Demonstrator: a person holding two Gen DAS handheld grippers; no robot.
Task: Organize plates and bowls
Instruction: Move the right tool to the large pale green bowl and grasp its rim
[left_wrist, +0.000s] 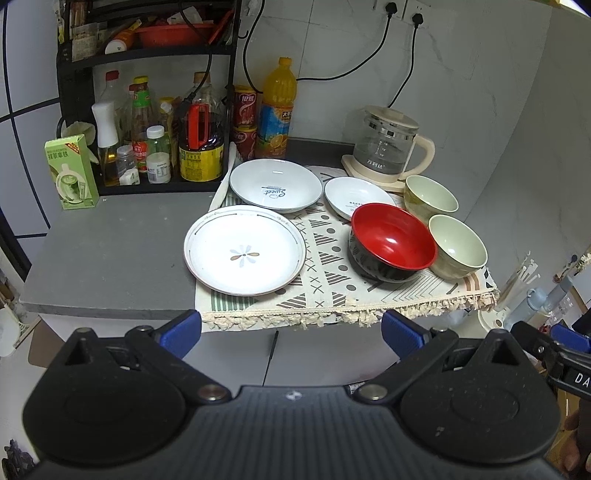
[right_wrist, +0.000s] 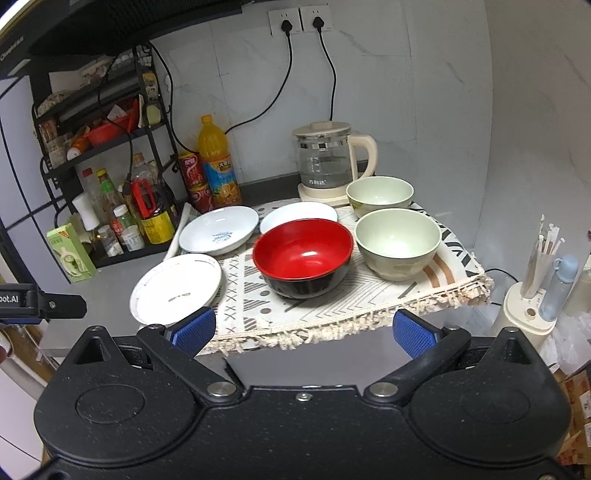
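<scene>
Left wrist view: nothing stacked yet. Three plates and two green bowls lie spread around the red bowl (left_wrist: 392, 242) on the desk (left_wrist: 110, 240) cloth. Left tongs (left_wrist: 291, 328) and right tongs (right_wrist: 303, 330) gape wide, empty, short of the desk edge. All sorting remains.

Three white plates (left_wrist: 244, 249) and three upright bowls sit on a patterned cloth (left_wrist: 325, 284): a red bowl (left_wrist: 392, 240) at centre, two pale green bowls (left_wrist: 457, 245) beside it.
</scene>
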